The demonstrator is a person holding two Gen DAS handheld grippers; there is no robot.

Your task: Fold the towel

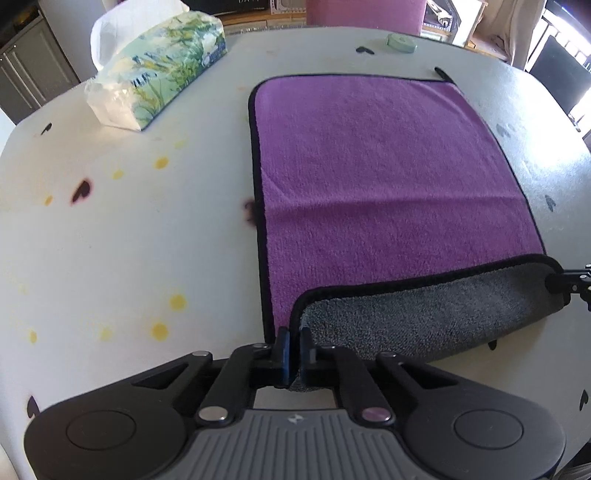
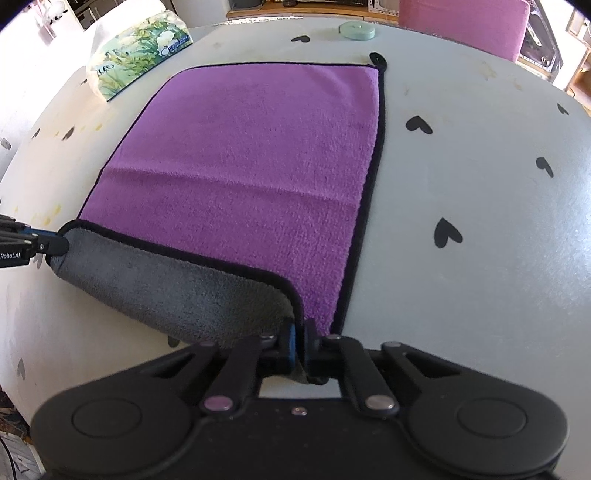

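A purple towel [image 1: 369, 177] with black trim and a grey underside lies flat on the white table [image 1: 129, 240]; it also shows in the right wrist view [image 2: 251, 155]. Its near edge is lifted and rolled over, grey side [image 1: 424, 317] up. My left gripper [image 1: 293, 347] is shut on the near left corner. My right gripper [image 2: 301, 343] is shut on the near right corner, and it shows at the right edge of the left wrist view [image 1: 554, 282]. The left gripper shows at the left edge of the right wrist view [image 2: 61, 243].
A tissue pack [image 1: 159, 70] lies at the back left of the table. A pale green round lid [image 1: 400, 42] sits at the far edge. A pink chair [image 2: 461, 22] stands behind the table. Black heart marks [image 2: 447, 232] dot the table top.
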